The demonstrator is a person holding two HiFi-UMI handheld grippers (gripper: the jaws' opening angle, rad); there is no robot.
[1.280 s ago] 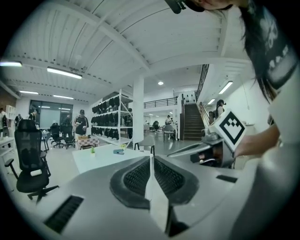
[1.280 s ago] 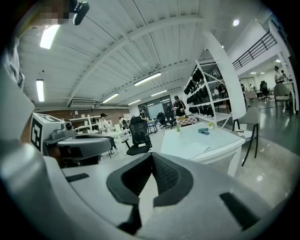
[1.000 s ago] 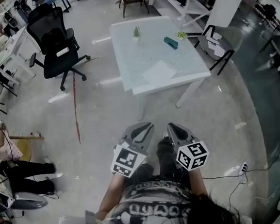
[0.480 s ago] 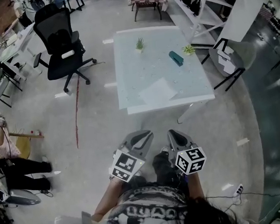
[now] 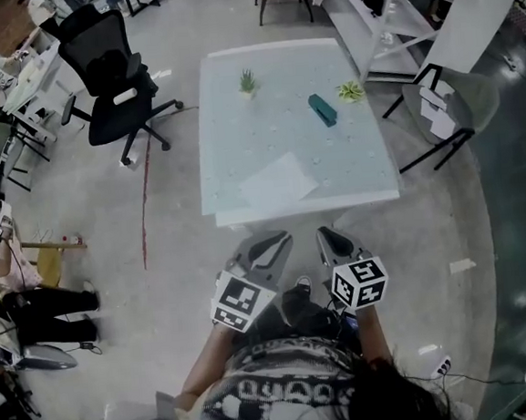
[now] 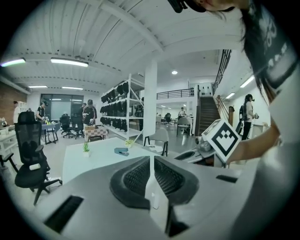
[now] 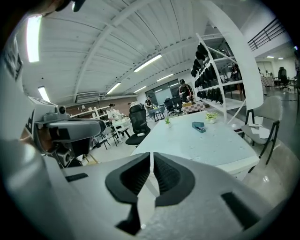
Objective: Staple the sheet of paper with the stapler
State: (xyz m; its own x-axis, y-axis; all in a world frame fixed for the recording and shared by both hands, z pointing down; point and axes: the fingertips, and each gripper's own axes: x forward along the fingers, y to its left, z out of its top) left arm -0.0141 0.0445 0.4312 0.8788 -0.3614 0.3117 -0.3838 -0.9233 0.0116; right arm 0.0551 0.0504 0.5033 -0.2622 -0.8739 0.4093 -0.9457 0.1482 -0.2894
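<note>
Nearest me, both tools hang short of the table, pointing forward at it and slightly down. The left gripper has its jaws drawn together with nothing in them. The right gripper shows only a thin slit between its jaws, which have just been easing apart, and nothing sits between them either.

Just past the table's near edge lies the sheet of paper. It is flat, skewed to the edge, and almost dead ahead of the left gripper (so that hand is the natural one to pin it).

Further in, right of centre, sits the teal stapler. It is well apart from the sheet, and its long axis runs diagonally, the far end leaning left and the near end right. It lies ahead of the right gripper and a good reach beyond the paper, so I judge the right hand is the one to fetch it. The jaws will need to open much wider and turn across that diagonal.

Beyond it are two small plants.
</note>
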